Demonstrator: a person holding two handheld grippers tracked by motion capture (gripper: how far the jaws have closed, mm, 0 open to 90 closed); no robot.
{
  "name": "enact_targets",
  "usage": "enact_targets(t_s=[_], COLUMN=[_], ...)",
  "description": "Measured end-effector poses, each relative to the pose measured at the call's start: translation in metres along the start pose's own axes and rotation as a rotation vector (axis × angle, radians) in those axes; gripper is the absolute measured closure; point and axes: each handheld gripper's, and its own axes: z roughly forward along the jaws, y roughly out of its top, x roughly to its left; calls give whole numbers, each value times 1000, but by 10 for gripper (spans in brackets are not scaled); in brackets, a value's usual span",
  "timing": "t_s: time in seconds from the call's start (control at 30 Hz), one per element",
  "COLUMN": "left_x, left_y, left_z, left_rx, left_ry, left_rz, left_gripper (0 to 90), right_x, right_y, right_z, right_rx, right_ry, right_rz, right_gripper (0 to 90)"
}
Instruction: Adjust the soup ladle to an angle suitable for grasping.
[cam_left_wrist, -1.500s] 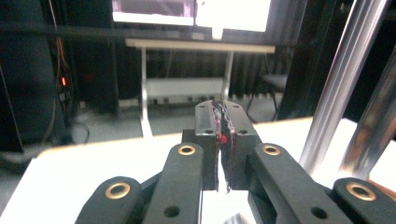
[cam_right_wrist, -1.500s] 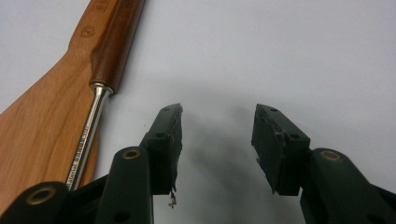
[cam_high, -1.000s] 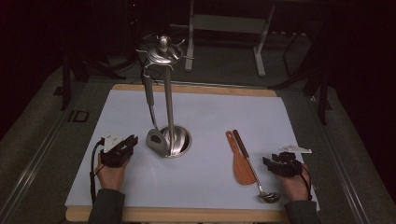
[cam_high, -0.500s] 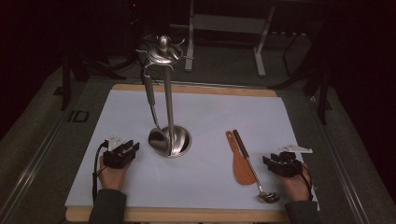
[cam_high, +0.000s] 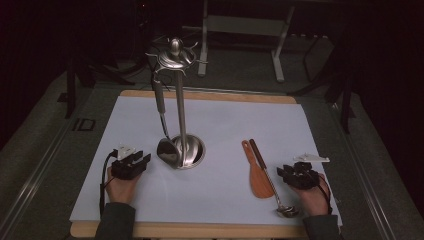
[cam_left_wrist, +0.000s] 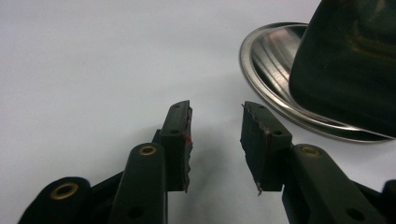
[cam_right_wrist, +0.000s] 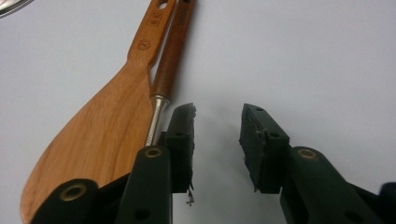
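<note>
wooden spatula (cam_right_wrist: 100, 133), spoon (cam_high: 266, 172), utensil stand (cam_high: 181, 120)

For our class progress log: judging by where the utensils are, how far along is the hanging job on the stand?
One ladle already hangs on the utensil stand. Nothing is in hand: the left claw and right claw are open, resting on the white mat. The wooden spatula and the wood-handled spoon lie flat beside the right claw, not yet hung.

The utensil stand (cam_high: 181, 150) blocks the mat's (cam_high: 225, 125) middle; bare mat lies open between stand and wooden spatula (cam_high: 258, 175).
</note>
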Motion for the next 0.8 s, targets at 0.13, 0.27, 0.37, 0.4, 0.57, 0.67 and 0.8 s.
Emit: enact_targets(t_s=[0.13, 0.27, 0.37, 0.4, 0.57, 0.67, 0.8], left_x=[-2, -3, -4, -4, -5, -6, -6], left_y=[0, 0, 0, -1, -1, -1, -1], left_z=[0, 0, 0, 0, -1, -2, -2], left_rx=[-1, -1, -2, -4, -10, -13, -13], left_ry=[1, 4, 5, 4, 4, 1, 0], left_rz=[15, 36, 40, 44, 57, 59, 58], left_gripper=[626, 627, 627, 627, 627, 627, 623], right_x=[5, 8, 9, 10, 12, 13, 13], right_y=[5, 12, 17, 21, 32, 40, 45], right_z=[2, 5, 7, 10, 16, 22, 30], right_rx=[10, 19, 36, 56, 101, 142, 178], right_ry=[-8, -21, -31, -17, 0, 18, 51], right_rz=[-3, 15, 22, 13, 16, 24, 30], right_gripper=[693, 695, 703, 734, 777, 774, 754])
